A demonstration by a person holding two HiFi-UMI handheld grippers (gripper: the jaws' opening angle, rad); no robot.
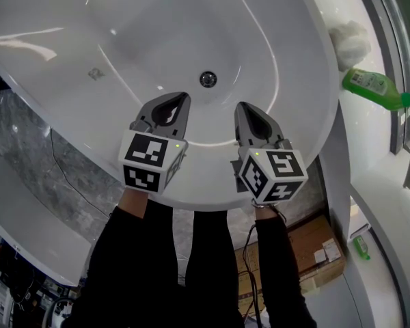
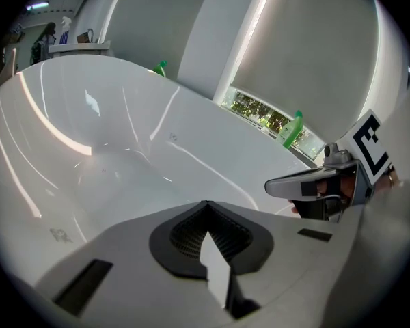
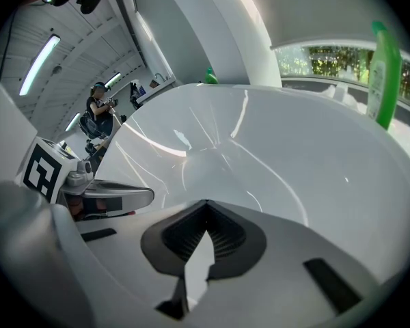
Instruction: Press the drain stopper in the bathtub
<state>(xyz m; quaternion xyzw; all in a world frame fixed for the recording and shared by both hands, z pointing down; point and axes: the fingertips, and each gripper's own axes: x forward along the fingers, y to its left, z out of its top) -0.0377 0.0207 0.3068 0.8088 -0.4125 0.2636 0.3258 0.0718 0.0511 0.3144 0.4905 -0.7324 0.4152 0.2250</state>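
Note:
The round metal drain stopper (image 1: 208, 79) sits at the bottom of the white bathtub (image 1: 123, 26). Both grippers hover above the tub's near rim, short of the stopper and apart from it. My left gripper (image 1: 184, 96) points toward the drain from its lower left, jaws shut and empty. My right gripper (image 1: 240, 105) sits to the drain's lower right, also shut on nothing. In the left gripper view the jaws (image 2: 205, 203) meet at the tip; the same holds in the right gripper view (image 3: 206, 201). Neither gripper view shows the stopper.
A green bottle (image 1: 376, 87) lies on the ledge right of the tub, with a white cloth (image 1: 352, 43) behind it. A cardboard box (image 1: 314, 251) stands on the floor below the tub's rim. A person (image 3: 97, 108) stands far off.

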